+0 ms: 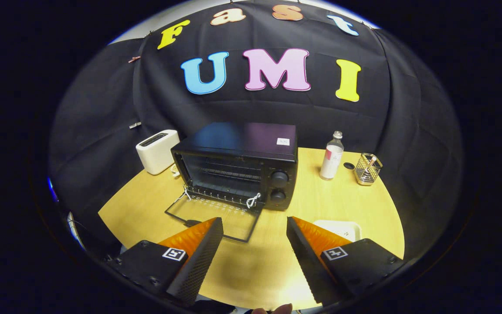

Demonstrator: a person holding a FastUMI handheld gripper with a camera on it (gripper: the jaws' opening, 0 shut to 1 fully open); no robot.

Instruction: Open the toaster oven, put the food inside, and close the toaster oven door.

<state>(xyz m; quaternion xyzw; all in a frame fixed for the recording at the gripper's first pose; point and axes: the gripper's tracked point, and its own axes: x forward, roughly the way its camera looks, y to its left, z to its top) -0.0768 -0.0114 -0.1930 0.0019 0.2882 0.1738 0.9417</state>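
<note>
Above table (251, 266) — tool (254, 224) spread, empty; oven door (216, 216) down

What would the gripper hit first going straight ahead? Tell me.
Probably the oven's open door, lying flat on the table just ahead of the open, empty gripper; if it clears the door, the oven cavity. Depth is hard to judge.
</note>
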